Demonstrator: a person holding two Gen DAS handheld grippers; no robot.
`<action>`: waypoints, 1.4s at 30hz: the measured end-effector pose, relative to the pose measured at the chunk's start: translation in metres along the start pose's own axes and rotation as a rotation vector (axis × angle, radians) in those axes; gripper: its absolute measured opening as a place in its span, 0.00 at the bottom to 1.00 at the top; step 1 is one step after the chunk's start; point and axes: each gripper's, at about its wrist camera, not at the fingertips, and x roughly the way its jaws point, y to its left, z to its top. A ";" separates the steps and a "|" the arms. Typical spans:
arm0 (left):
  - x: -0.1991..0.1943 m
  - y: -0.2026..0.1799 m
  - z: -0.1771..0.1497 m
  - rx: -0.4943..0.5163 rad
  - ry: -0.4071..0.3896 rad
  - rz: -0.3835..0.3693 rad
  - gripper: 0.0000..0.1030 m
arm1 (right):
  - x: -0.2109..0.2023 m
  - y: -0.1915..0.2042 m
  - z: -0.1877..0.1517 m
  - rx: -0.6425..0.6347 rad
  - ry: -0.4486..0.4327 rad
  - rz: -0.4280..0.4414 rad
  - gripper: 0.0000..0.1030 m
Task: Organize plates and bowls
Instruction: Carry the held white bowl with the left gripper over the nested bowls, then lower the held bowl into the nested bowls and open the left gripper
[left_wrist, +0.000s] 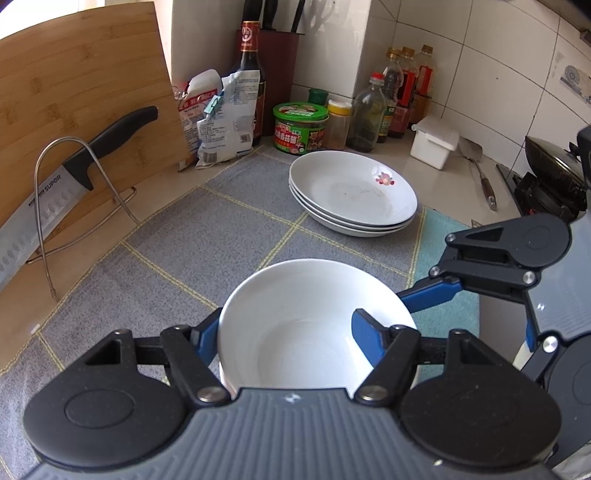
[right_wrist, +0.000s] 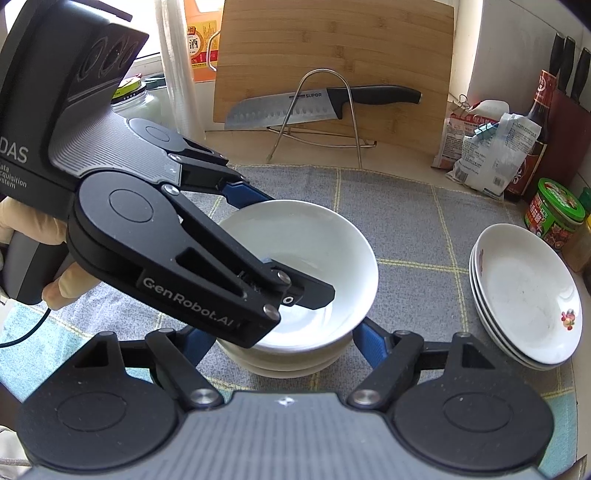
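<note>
Kitchen counter, white tiled wall behind; a grey checked cloth (left_wrist: 229, 236) covers the work area. Stack of white bowls (right_wrist: 288, 354) sits near the middle of the cloth; the top bowl (left_wrist: 295, 325) is nested in the ones below. Left gripper (left_wrist: 286, 328) straddles that top bowl's wall near the rim: one blue finger outside on the left, the other inside the bowl on the right, closed on the wall. In the right wrist view the same gripper comes in from the left, one finger inside the bowl, held by a gloved hand (right_wrist: 55, 288). Right gripper (right_wrist: 284, 343) is narrowed about the bowl stack, a blue finger at each side; whether the pads press cannot be told from the pictures. Stack of three shallow white plates (left_wrist: 354, 192), a small flower print on the top one, lies well apart toward the condiment jars. Bamboo cutting board (right_wrist: 332, 70) leans at the back, with a knife (right_wrist: 314, 105) resting across a wire rack (right_wrist: 321, 114).
</note>
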 end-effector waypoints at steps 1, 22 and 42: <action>0.000 0.000 0.000 -0.001 0.002 0.000 0.69 | 0.000 0.000 0.000 0.002 0.000 0.001 0.81; -0.007 0.005 -0.005 -0.017 -0.025 -0.003 0.72 | -0.003 -0.003 0.001 0.024 -0.033 0.008 0.96; -0.051 0.021 -0.032 -0.107 -0.081 0.041 0.79 | -0.017 -0.022 -0.004 0.090 -0.076 -0.052 0.99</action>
